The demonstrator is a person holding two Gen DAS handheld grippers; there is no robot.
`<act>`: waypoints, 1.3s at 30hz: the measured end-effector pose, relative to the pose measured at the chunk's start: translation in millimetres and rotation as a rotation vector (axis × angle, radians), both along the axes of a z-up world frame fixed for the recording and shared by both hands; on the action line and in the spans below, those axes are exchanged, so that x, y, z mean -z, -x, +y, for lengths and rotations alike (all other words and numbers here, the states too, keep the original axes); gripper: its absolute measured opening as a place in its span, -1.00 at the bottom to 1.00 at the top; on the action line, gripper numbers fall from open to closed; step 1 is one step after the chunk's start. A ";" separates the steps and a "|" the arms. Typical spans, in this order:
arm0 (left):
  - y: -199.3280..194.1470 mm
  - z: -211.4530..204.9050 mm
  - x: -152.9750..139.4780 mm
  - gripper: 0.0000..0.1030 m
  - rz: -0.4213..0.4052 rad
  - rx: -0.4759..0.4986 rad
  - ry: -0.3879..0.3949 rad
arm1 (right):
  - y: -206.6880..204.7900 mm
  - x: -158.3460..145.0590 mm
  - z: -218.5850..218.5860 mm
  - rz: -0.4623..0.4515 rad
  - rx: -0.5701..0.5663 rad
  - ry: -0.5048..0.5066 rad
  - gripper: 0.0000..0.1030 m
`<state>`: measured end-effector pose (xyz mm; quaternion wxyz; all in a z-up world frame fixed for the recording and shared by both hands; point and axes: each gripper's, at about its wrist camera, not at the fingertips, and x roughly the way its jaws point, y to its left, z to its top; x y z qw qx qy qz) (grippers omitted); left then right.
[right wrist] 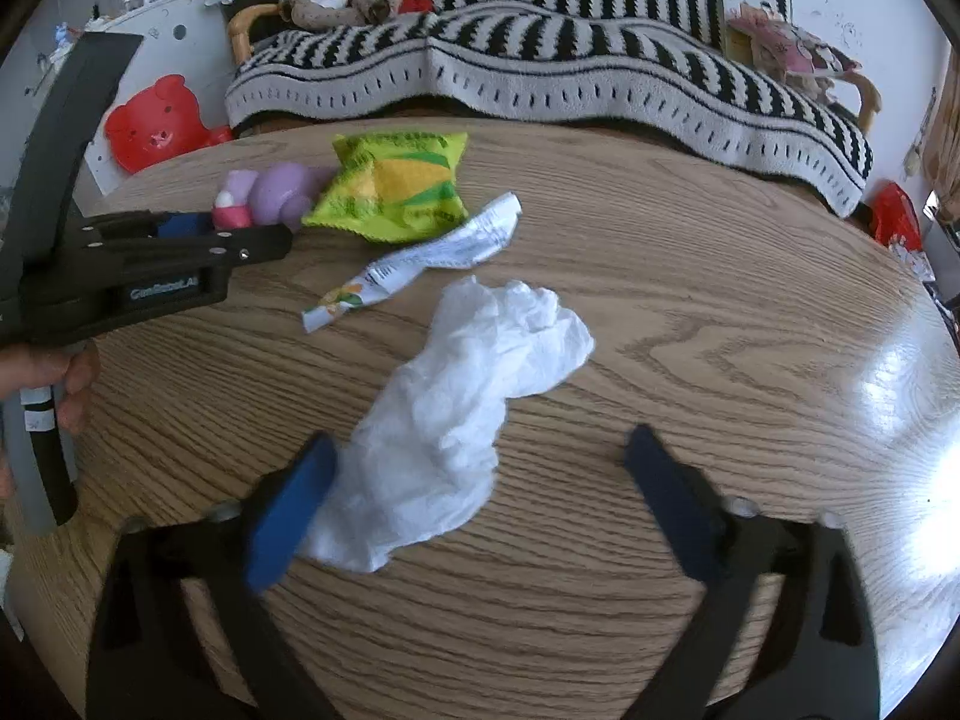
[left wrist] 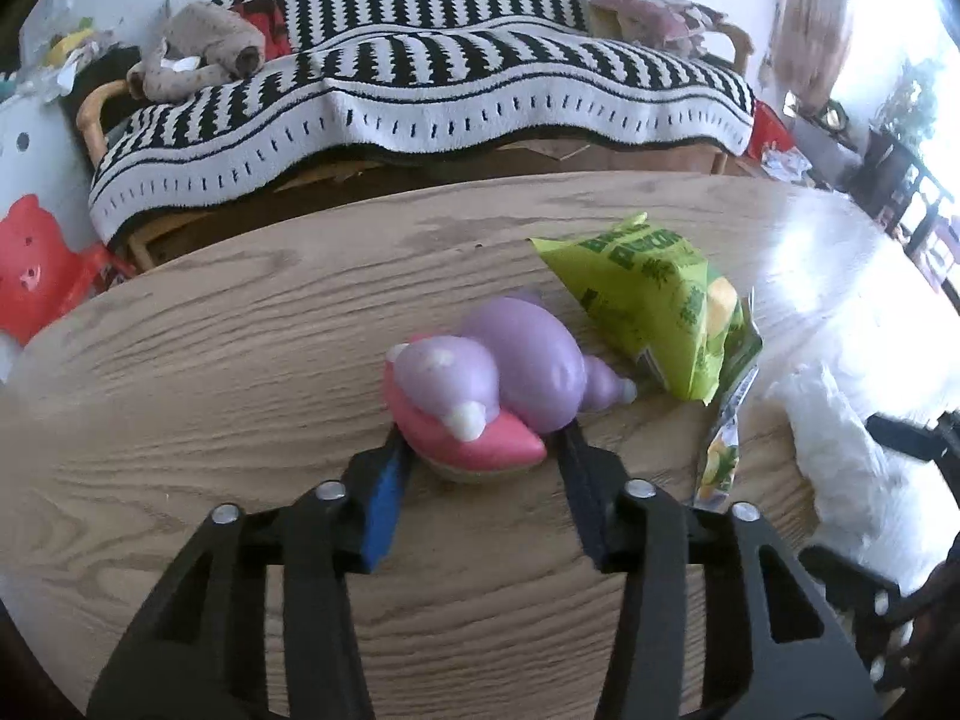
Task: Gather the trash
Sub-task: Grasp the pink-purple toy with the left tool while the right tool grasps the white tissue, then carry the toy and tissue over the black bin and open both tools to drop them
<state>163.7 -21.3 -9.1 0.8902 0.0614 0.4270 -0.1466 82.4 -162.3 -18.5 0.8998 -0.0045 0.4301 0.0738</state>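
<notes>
Left wrist view: the left gripper (left wrist: 483, 450) is seen lowered onto a round wooden table (left wrist: 240, 360), its two pads set against either side of a purple and pink squishy toy (left wrist: 480, 384), which is pinched at its pink base. Just beyond the toy, touching its tail end, a green snack bag (left wrist: 654, 306) lies flat. A thin torn wrapper strip (left wrist: 726, 438) is seen beside the bag's near corner, and a crumpled white tissue (left wrist: 840, 438) lies further right.

From the right wrist view, the right gripper (right wrist: 480, 480) is shown with its jaws partly spread over the near end of the tissue (right wrist: 468, 414). The left blue pad touches the tissue's edge, while the other pad stands clear on bare wood, so nothing is clamped. The strip (right wrist: 420, 252) is seen between the tissue and the bag (right wrist: 390, 186). A person's hand (right wrist: 66, 378) is visible at the left edge, wrapped around a handle. A sofa under a black-and-white striped blanket (right wrist: 540, 60) is seen behind the table.
</notes>
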 end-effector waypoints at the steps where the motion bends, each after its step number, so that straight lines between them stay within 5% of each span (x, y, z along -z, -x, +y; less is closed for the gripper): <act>1: 0.6 3.1 -0.5 -0.22 0.002 -0.009 0.018 | 0.6 -1.2 -1.1 -0.004 0.008 -0.010 -0.24; 2: 1.1 5.4 -0.7 -0.27 0.003 -0.018 0.025 | -0.3 -1.7 -4.1 0.002 0.017 -0.037 -0.54; 5: 6.1 7.2 -0.4 -0.31 -0.003 -0.030 0.001 | -1.2 -2.1 -18.8 0.021 0.054 -0.150 -0.67; 9: 18.0 5.1 0.1 -0.31 -0.005 -0.025 -0.047 | 1.2 -3.0 -26.7 0.025 0.092 -0.199 -0.71; 15: 36.2 10.0 -9.1 -0.31 0.014 -0.024 0.007 | 9.6 -8.3 -23.1 0.018 0.088 -0.211 -0.71; 24: 60.3 15.1 -36.4 -0.31 -0.037 -0.015 0.033 | 37.1 -44.8 -50.9 -0.148 0.075 -0.403 -0.71; 39: 76.6 9.0 -46.1 -0.31 -0.027 0.003 0.083 | 51.6 -51.4 -48.0 -0.136 0.081 -0.274 -0.71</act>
